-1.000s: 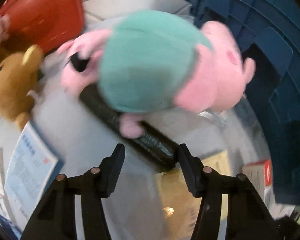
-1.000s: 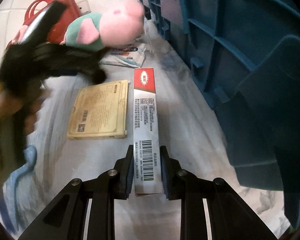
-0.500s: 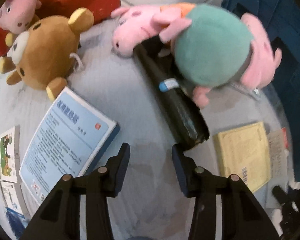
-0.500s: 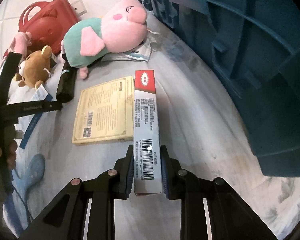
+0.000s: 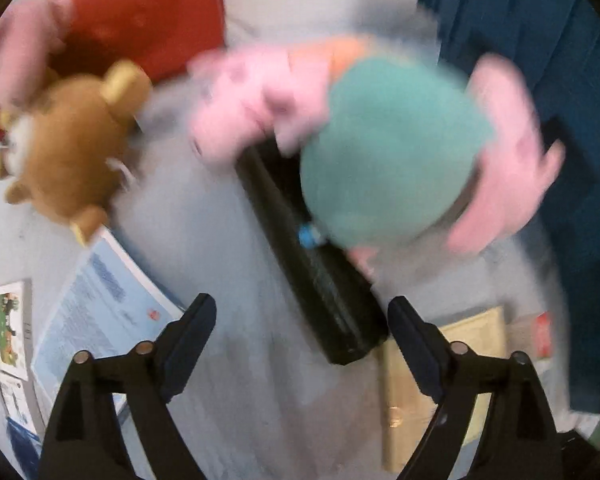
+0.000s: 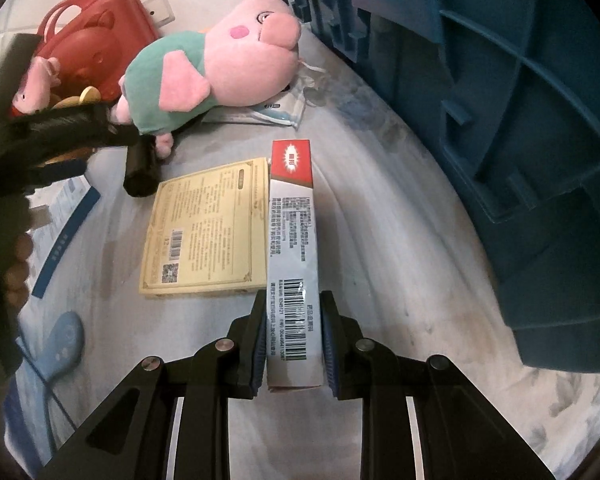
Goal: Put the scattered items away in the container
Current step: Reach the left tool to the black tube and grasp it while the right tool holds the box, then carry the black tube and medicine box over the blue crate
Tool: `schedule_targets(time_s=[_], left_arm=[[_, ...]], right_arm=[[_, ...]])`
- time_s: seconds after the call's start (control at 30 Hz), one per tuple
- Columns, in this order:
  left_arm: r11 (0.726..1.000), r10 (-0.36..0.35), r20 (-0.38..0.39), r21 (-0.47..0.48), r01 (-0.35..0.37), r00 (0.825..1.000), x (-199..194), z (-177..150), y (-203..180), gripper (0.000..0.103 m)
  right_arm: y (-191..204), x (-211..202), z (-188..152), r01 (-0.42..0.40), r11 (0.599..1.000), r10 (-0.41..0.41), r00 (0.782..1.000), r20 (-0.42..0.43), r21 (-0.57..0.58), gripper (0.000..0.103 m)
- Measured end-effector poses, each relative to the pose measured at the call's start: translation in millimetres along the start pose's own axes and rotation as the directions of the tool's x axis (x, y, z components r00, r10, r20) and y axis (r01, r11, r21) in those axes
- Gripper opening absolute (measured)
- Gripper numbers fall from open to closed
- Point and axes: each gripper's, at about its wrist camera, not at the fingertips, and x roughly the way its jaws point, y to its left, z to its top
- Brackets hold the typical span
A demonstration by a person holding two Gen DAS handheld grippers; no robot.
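Observation:
My right gripper [image 6: 294,334] is shut on a long white box with a red end [image 6: 294,240], held just above the cloth beside the blue crate [image 6: 520,120]. My left gripper [image 5: 302,334] is open and empty, just short of the near end of a long black box [image 5: 320,292] that lies partly under a pink pig plush in a teal shirt [image 5: 384,152]. The pig plush [image 6: 216,76] and black box [image 6: 140,172] also show in the right wrist view, with the left gripper's body [image 6: 60,132] beside them.
A flat yellow box [image 6: 208,236] lies left of the held box. A brown bear plush [image 5: 68,152], a small pink plush [image 5: 16,60], a red bag [image 5: 140,8], a light-blue booklet [image 5: 104,308], small cards [image 5: 10,328] and a plastic packet [image 6: 272,110] lie around.
My left gripper has opened wider and moved closer to the black box; its view is now motion-blurred. My right gripper still holds the white box and has barely moved.

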Motion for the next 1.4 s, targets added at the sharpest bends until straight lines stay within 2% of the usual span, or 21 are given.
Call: schedule_targets(time_s=[0.03, 0.07, 0.1, 0.33, 0.47, 0.5, 0.53, 0.57, 0.6, 0.63, 0.7, 0.73, 0.77, 0.8, 0.83, 0.9, 1.0, 1.13, 1.2, 1.37, 1.4], left_arm=[[1.000, 0.016, -0.006, 0.016, -0.016, 1.000, 1.3, -5.3, -0.3, 0.054], [0.999, 0.031, -0.011, 0.031, -0.031, 0.999, 2.6, -10.5, -0.7, 0.047], [0.998, 0.047, -0.016, 0.047, -0.046, 0.999, 3.9, -15.8, -1.0, 0.036], [0.991, 0.079, -0.049, 0.109, -0.073, 0.996, -2.5, -67.7, 22.0, 0.034], [0.993, 0.062, -0.039, 0.104, -0.058, 0.997, 1.0, -71.4, 23.5, 0.034], [0.994, 0.058, -0.035, 0.100, -0.054, 0.998, 2.1, -70.4, 23.1, 0.037], [0.993, 0.064, -0.020, 0.098, -0.062, 0.998, 2.8, -66.5, 20.9, 0.049], [0.993, 0.070, -0.004, 0.095, -0.069, 0.998, 3.4, -62.6, 18.6, 0.058], [0.993, 0.080, 0.018, 0.086, -0.082, 0.997, 4.0, -57.5, 16.6, 0.074], [0.993, 0.091, 0.040, 0.076, -0.094, 0.995, 4.5, -52.4, 14.7, 0.079], [0.993, 0.089, 0.062, 0.074, -0.093, 0.994, 10.4, -42.0, 10.7, 0.079], [0.992, 0.098, 0.046, 0.081, -0.101, 0.994, 18.2, -39.2, 10.2, 0.079], [0.990, 0.107, 0.031, 0.089, -0.109, 0.994, 26.1, -36.4, 9.6, 0.077], [0.989, 0.116, 0.016, 0.096, -0.117, 0.993, 33.9, -33.6, 9.0, 0.051], [0.994, 0.076, 0.003, 0.074, -0.076, 0.997, 41.1, -35.7, 11.2, 0.036], [0.994, 0.080, -0.008, 0.080, -0.079, 0.997, 54.7, -42.1, 9.5, 0.035], [0.993, 0.082, 0.020, 0.086, -0.084, 0.996, 75.5, -54.2, 6.7, 0.035], [0.996, 0.062, 0.016, 0.065, -0.062, 0.998, 102.6, -63.2, 7.6, 0.034], [0.997, 0.044, 0.032, 0.066, -0.046, 0.999, 105.8, -73.1, 6.5, 0.034], [0.998, 0.012, 0.083, 0.057, -0.017, 0.996, 97.9, -86.4, 8.4, 0.034], [0.998, 0.010, 0.095, 0.056, -0.015, 0.995, 80.1, -88.9, 10.6, 0.034]], right_arm=[[0.6, 0.4, 0.3, 0.002, 1.000, -0.002, 1.000, 0.001, -0.003, 0.024], [2.0, 0.4, 0.5, 0.007, 1.000, -0.007, 1.000, -0.002, -0.011, 0.024], [3.7, 0.3, 0.7, 0.013, 1.000, -0.013, 1.000, -0.005, -0.019, 0.023], [15.6, -2.4, 0.1, -0.014, 0.999, 0.014, 1.000, -0.009, -0.046, 0.023], [19.9, 6.1, 4.1, -0.019, 0.998, 0.017, 1.000, -0.021, -0.062, 0.026], [20.2, 6.0, 6.5, -0.019, 0.998, 0.018, 1.000, -0.016, -0.060, 0.035], [20.5, 6.0, 8.9, -0.020, 0.998, 0.020, 1.000, -0.010, -0.058, 0.045], [20.8, 5.9, 11.3, -0.021, 0.998, 0.021, 1.000, -0.005, -0.057, 0.047], [21.1, 5.8, 13.7, -0.022, 0.998, 0.022, 1.000, 0.001, -0.055, 0.048], [21.4, 5.7, 16.1, -0.022, 0.998, 0.023, 1.000, 0.006, -0.053, 0.048], [21.8, 6.1, 19.4, -0.008, 0.999, 0.008, 1.000, 0.014, -0.050, 0.048], [22.0, 6.3, 21.0, 0.000, 0.999, 0.001, 1.000, 0.017, -0.048, 0.042], [21.7, 8.0, 21.5, 0.002, 0.999, -0.001, 1.000, 0.011, -0.045, 0.036], [21.2, 10.0, 21.8, 0.002, 0.999, -0.002, 1.000, 0.002, -0.042, 0.023], [22.9, 10.6, 21.9, 0.009, 0.999, -0.009, 1.000, -0.003, -0.052, 0.023], [26.4, 10.3, 21.7, 0.017, 0.997, -0.018, 1.000, -0.007, -0.070, 0.023], [31.0, 9.2, 21.8, 0.007, 0.997, -0.008, 1.000, -0.005, -0.081, 0.023], [32.2, 20.8, 24.3, -0.002, 0.997, 0.001, 1.000, -0.013, -0.075, 0.025], [33.4, 19.8, 24.9, 0.003, 0.997, -0.004, 1.000, -0.007, -0.073, 0.023], [51.0, -22.7, 18.3, -0.023, 0.994, 0.030, 0.997, 0.065, -0.102, 0.023], [55.9, -31.2, 17.0, -0.030, 0.993, 0.039, 0.996, 0.078, -0.110, 0.023]])
